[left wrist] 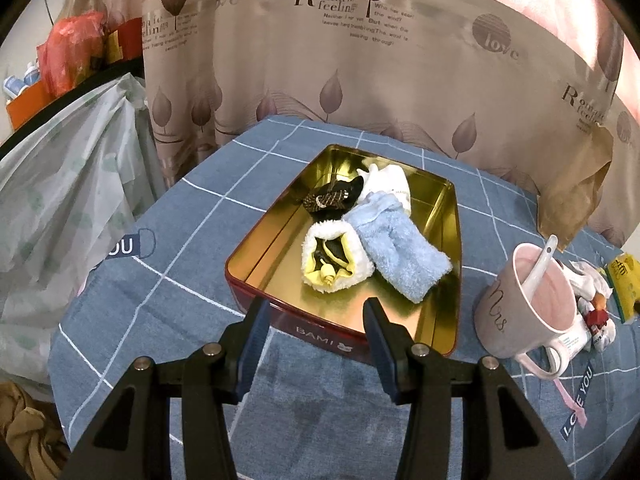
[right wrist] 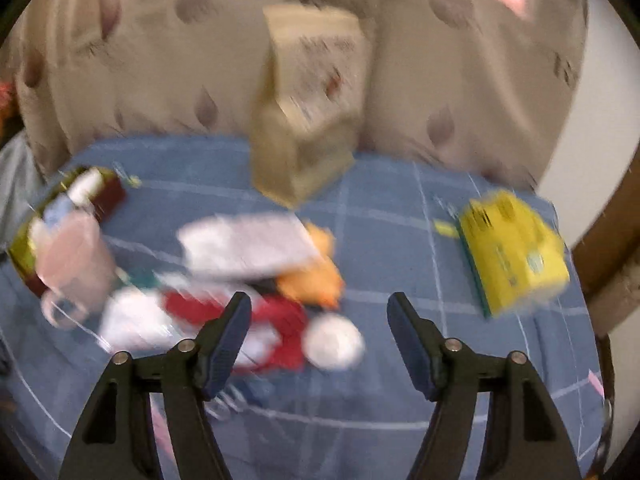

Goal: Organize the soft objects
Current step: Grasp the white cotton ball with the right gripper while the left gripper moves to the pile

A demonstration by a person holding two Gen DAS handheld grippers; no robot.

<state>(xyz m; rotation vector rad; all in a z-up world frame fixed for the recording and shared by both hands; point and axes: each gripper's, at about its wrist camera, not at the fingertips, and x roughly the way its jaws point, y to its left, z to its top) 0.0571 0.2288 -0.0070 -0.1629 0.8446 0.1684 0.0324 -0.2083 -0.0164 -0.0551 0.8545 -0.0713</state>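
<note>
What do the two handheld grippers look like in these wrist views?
Both are alike. The left gripper and the right gripper each have two black, angular plastic arms with triangular cut-outs and round silver pivot pins. The fingers carry dark blue, flat pads with a ribbed texture. No cables, markings, hands or sleeves show.

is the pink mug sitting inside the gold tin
No, the pink mug stands on the blue cloth to the right of the tin, outside its wall.
</note>
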